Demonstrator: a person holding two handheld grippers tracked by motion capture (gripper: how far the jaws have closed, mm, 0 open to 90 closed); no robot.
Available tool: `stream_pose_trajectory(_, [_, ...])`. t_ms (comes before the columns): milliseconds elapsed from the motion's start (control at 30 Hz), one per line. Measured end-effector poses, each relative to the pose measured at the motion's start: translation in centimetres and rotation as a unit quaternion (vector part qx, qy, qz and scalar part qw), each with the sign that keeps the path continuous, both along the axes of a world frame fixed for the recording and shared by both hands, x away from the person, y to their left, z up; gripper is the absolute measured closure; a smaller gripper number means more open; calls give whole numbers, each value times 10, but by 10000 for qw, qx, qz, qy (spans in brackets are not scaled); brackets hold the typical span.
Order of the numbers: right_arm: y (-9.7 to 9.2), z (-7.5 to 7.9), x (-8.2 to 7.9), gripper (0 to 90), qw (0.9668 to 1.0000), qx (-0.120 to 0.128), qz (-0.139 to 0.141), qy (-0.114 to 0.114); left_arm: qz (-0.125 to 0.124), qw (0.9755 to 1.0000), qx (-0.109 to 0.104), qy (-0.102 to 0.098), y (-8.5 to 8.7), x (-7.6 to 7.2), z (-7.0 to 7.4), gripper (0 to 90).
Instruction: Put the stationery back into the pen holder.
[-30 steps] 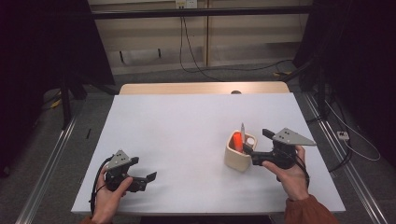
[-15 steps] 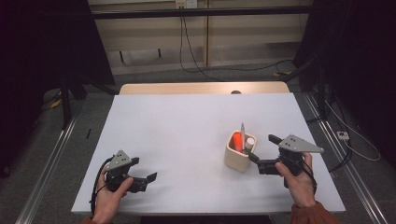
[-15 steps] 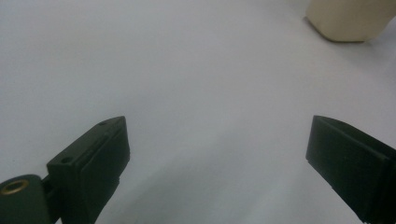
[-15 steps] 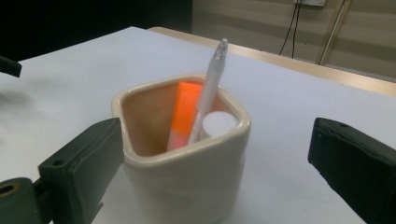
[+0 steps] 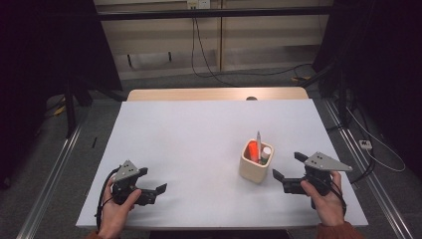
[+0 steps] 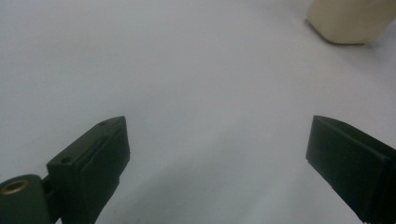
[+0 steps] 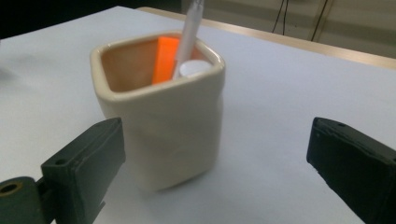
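Right claw backs off the cream cup

Cup [image 5: 256, 163] is the landmark: a cream, soft-cornered holder standing upright on the white tabletop [image 5: 199, 139], toward its right half. Inside it stand an orange marker [image 5: 253, 150], a slim white pen [image 5: 259, 142] that rises above the rim, and a short white-capped stick [image 5: 266, 151].

A second ago the right claw [image 5: 286, 172] sat right against the cup's right side. It has since drawn back toward the person and now rests just beside the cup, apart from it, with its jaws spread wide and nothing between them. In the right gripper view the cup [image 7: 159, 107] stands free ahead of the left-hand jaw, so the grip is released.

Left claw [image 5: 152, 186] has not moved: it lies well to the left of the cup, near the tabletop's front edge, jaws likewise spread and bare, with a corner of the cup [image 6: 348, 21] far off in its own view.

My reading is that the cup has been set down with its contents in place, and the placing step looks done.
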State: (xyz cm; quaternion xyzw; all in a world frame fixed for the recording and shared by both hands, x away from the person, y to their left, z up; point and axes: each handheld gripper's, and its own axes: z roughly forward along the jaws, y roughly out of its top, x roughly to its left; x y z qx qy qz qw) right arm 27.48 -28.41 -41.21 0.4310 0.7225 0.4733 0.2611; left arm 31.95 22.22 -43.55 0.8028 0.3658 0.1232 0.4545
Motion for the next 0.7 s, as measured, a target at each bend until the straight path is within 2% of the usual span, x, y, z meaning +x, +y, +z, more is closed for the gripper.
stream_pose_trajectory(400, [-14,-16,-14,52,9996,-5,-242,160,43,10000,-34,-26,0,-2,1,61])
stream_pose_trajectory(700, [-25,-26,-19,55,9987,22,-462,192,36,10000,-7,-41,1,-2,2,61])
